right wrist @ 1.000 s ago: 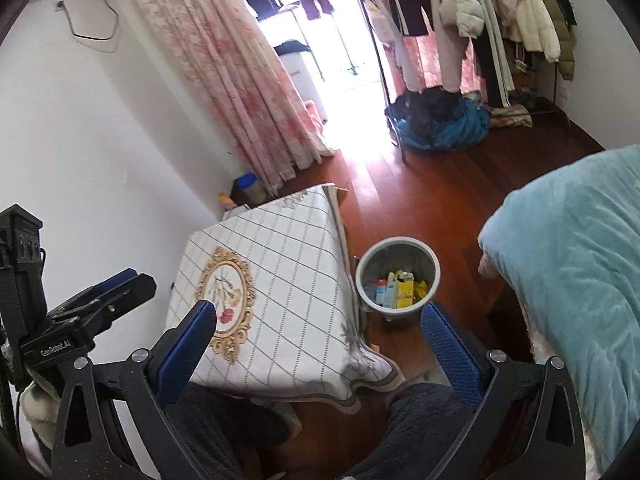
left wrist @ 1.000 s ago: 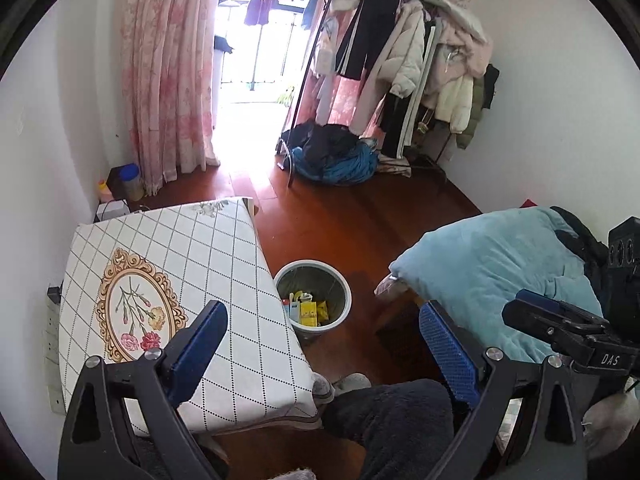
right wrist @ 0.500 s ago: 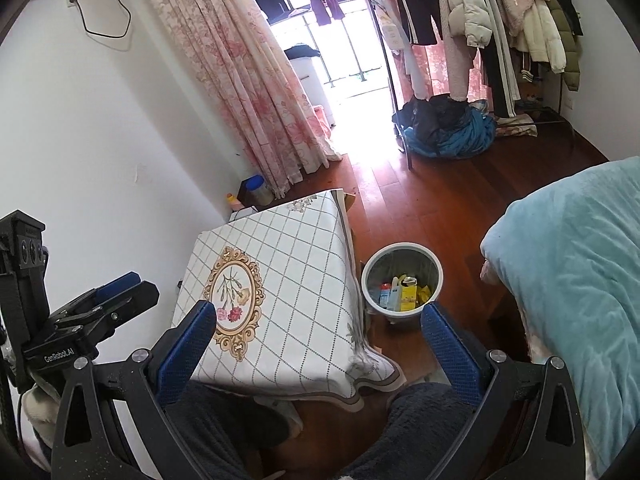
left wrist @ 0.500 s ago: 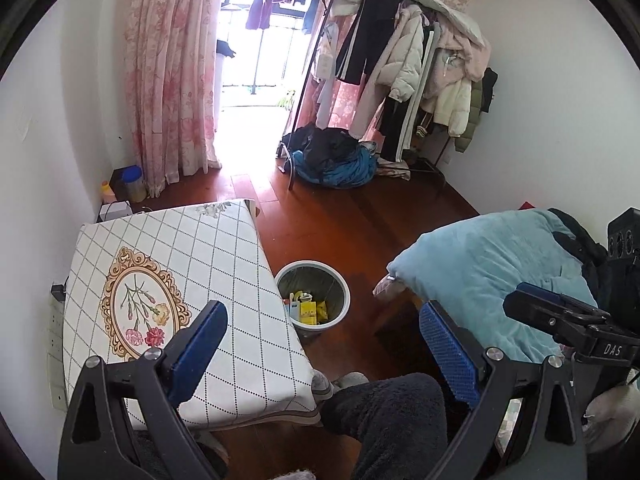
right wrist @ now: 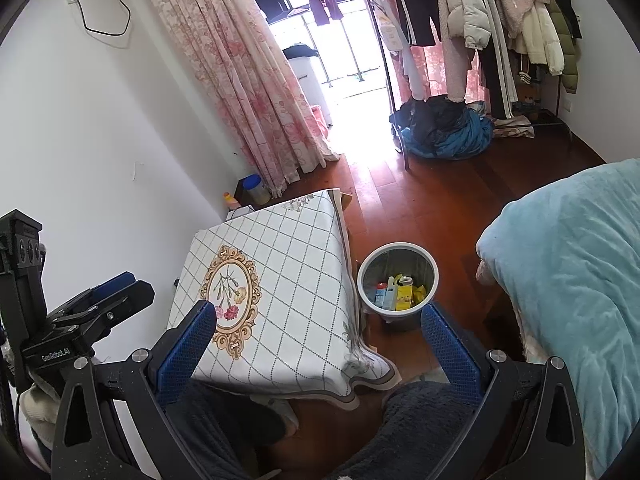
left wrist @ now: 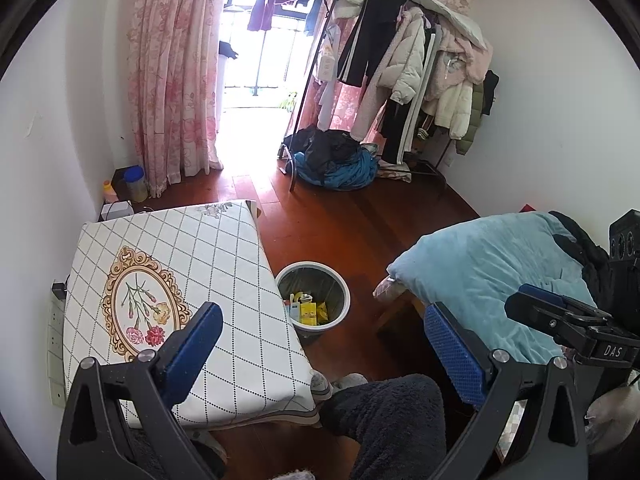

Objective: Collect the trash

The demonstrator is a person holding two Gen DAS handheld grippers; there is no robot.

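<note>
Wooden floor point(left wrist: 360, 224) beside your checked-cloth counter point(left wrist: 224, 256) carries the trash bin point(right wrist: 397, 280), cartons and wrappers already inside, while your left hand-held gripper point(left wrist: 324, 344) and right hand-held gripper point(right wrist: 316, 340) hang spread apart, empty; collection looks essentially finished.

From my left wrist camera I read "DAS" on the black body of my right hand-held gripper point(left wrist: 576, 320). From my right wrist camera I read "GenRobot.AI" on my left hand-held gripper point(right wrist: 92, 304). The packaging print in the trash bin point(right wrist: 396, 252) is too small to read.
</note>
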